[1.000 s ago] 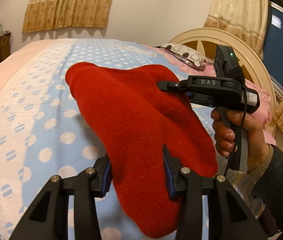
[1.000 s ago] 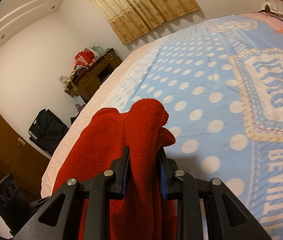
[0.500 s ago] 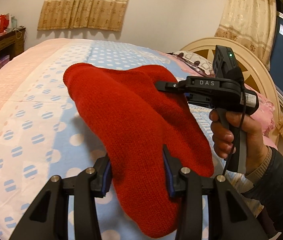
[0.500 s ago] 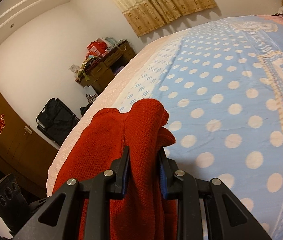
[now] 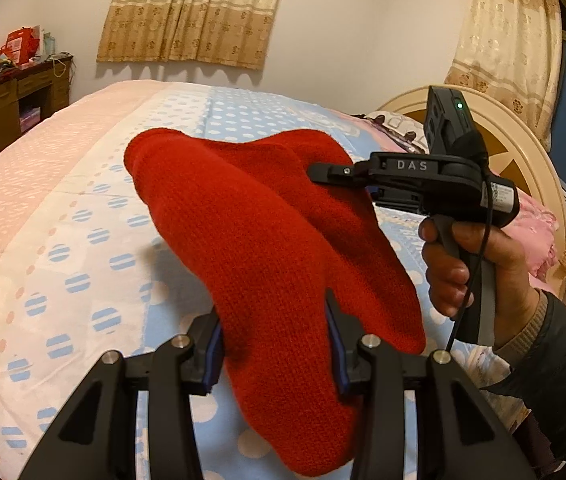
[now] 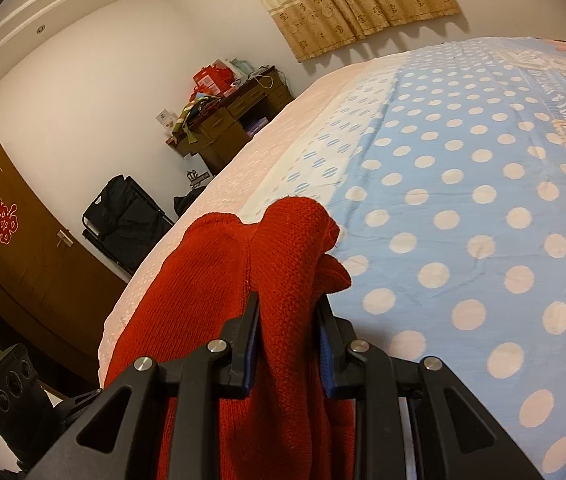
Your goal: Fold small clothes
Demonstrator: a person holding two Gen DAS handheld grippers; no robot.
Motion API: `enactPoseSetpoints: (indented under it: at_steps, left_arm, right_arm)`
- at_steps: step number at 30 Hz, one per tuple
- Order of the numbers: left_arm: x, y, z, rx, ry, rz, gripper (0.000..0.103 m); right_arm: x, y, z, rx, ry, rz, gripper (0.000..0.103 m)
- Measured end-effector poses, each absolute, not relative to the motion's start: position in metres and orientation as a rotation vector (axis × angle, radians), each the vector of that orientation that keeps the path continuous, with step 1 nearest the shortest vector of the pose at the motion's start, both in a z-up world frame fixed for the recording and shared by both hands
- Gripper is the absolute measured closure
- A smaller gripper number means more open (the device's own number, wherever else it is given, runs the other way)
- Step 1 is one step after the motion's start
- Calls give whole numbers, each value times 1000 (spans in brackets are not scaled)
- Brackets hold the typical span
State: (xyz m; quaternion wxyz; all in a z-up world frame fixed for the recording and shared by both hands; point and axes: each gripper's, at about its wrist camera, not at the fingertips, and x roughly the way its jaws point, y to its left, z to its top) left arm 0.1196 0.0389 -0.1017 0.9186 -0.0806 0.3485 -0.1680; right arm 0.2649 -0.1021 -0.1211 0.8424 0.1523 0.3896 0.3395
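**Red sweater held up between both claws above the bed**

The red sweater (image 5: 267, 240) is in the air, stretched between the two claws over the polka-dot bedspread (image 5: 83, 240). The left claw (image 5: 275, 344) is clamped on one thick fold of the knit, blue pads pressing in from both sides, with the cloth sagging below the grip. Over on the right side of the left view, the right claw (image 5: 323, 170) bites into the far edge of the sweater, the person's hand (image 5: 467, 264) wrapped round its handle. From the right wrist view, the right claw (image 6: 289, 336) is pinched tight on a bunched ridge of red knit (image 6: 267, 280), which rises above the fingers and drapes down to the left. Behind it all sit a wooden desk (image 6: 235, 124) piled with things, a beige curtain (image 5: 191, 8) and the cream headboard (image 5: 523, 152).
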Motion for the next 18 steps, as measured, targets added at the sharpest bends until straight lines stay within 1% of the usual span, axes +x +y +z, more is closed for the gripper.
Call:
enactPoseSetpoints:
  at_steps: [18]
  left_arm:
    - [99, 73, -115, -207, 725, -269, 59]
  right_arm:
    - [254, -29, -131, 265, 878, 793, 78]
